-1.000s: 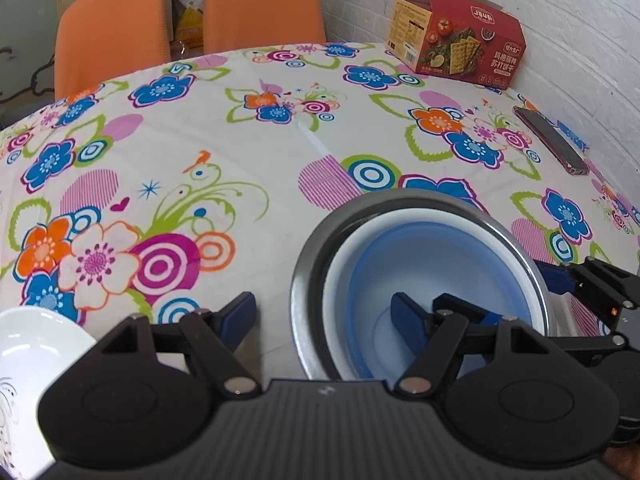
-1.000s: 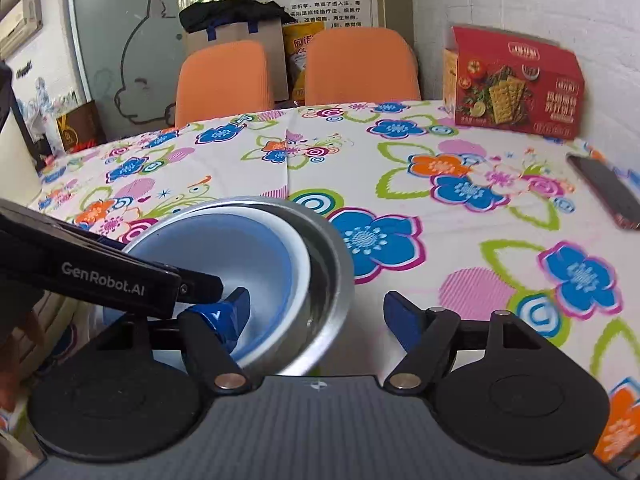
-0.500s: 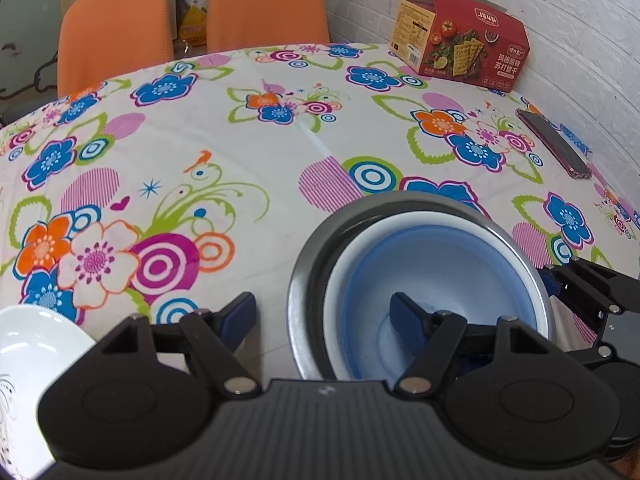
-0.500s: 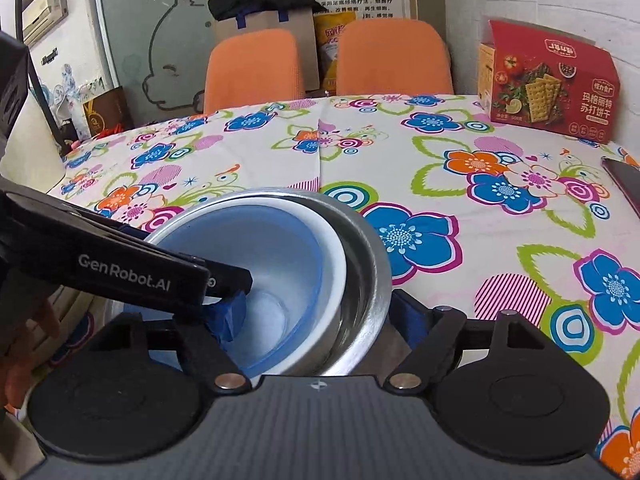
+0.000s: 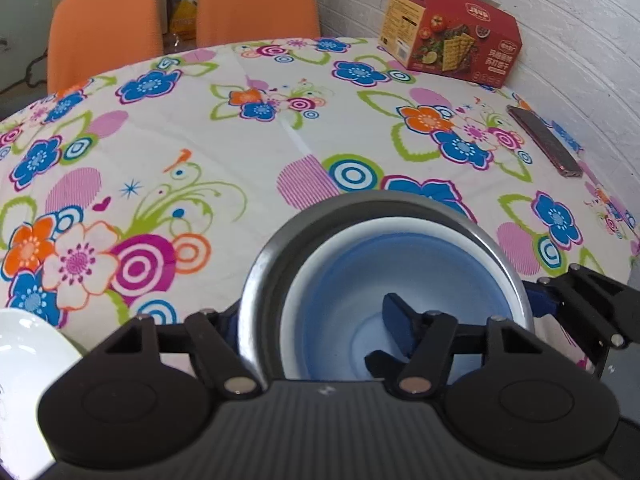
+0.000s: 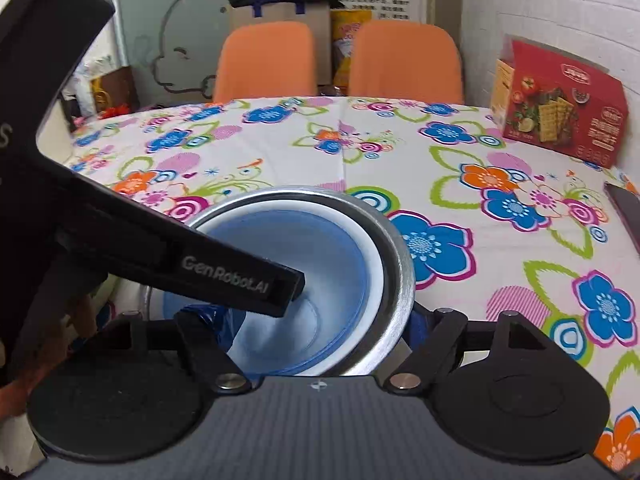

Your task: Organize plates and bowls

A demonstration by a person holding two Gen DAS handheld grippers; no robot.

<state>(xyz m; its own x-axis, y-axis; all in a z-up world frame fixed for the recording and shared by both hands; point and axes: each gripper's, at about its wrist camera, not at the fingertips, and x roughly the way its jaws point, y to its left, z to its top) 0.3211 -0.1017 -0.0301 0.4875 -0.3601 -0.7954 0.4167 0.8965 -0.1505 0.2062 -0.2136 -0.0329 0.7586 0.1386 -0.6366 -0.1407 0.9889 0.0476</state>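
Observation:
A steel bowl (image 5: 260, 280) sits on the flowered tablecloth with a white bowl (image 5: 320, 256) and a blue bowl (image 5: 420, 272) nested inside it. My left gripper (image 5: 312, 322) is open and straddles the stack's left wall, one finger outside the steel rim and the other inside the blue bowl. My right gripper (image 6: 318, 320) is also open and straddles the right wall of the steel bowl (image 6: 400, 276), its left finger down in the blue bowl (image 6: 328, 264). A white dish (image 5: 28, 344) shows at the left wrist view's lower left corner.
A red cracker box (image 5: 452, 46) stands at the far right by the brick wall, with a dark phone (image 5: 544, 146) lying nearer along the table's right edge. Two orange chairs (image 6: 264, 62) are tucked at the far side. A hand (image 6: 86, 316) shows at left.
Both grippers have moved forward and down over the bowl stack, so each now has one finger inside the blue bowl and one outside the steel rim. The jaws stay about as wide.

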